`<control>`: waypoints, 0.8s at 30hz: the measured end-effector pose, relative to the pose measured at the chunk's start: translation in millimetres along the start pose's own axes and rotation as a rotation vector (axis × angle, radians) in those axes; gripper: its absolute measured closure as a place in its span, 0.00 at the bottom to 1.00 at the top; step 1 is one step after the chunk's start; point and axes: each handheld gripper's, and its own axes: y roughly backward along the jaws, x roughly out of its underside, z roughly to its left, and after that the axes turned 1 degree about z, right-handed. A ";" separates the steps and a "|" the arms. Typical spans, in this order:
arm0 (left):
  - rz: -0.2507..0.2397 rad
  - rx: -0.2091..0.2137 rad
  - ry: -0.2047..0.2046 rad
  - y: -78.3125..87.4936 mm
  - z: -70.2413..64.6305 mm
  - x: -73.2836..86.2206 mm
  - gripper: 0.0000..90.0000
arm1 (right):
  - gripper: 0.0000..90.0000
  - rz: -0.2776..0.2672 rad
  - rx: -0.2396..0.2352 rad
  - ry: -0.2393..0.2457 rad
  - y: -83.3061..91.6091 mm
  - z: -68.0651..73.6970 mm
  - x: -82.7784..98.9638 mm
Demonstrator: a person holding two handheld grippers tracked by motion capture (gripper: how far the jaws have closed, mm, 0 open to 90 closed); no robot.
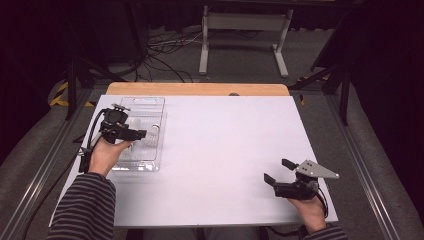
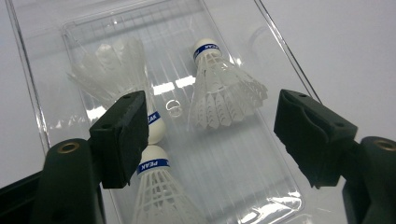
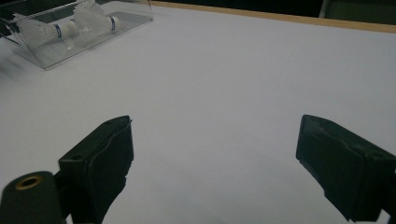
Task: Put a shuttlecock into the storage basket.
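A clear plastic tray (image 1: pixel 150 107) lies at the table's left side. It holds three white shuttlecocks with blue bands. One shuttlecock (image 2: pixel 224 88) lies at the upper right, one (image 2: pixel 114 70) at the upper left, and one (image 2: pixel 156 186) lies nearest. My left gripper (image 2: pixel 210 135) hovers open over the tray (image 2: pixel 261 154), with its left jaw covering part of the upper-left shuttlecock's cork. In the high view the left gripper (image 1: pixel 141 134) points right across the tray. My right gripper (image 1: pixel 278 170) stands open and empty over the bare white table (image 1: pixel 225 140) at the front right. The tray (image 3: pixel 93 44) appears far off in the right gripper view.
A wooden strip (image 1: pixel 200 89) borders the table's far edge. Behind it on the floor are a white stand (image 1: pixel 245 35) and loose cables (image 1: pixel 165 55). Metal rails run along both sides of the table.
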 end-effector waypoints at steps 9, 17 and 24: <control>-0.025 0.003 -0.008 4.9 1.0 6.8 0.30 | 0.13 -0.002 -0.002 -0.002 0.0 0.0 0.1; -0.039 0.012 -0.004 10.4 2.0 13.5 0.30 | 0.13 -0.001 -0.002 -0.001 -0.1 -0.1 0.1; -0.058 0.007 -0.017 15.7 1.8 17.7 0.30 | 0.13 -0.001 -0.002 -0.001 -0.1 -0.1 0.2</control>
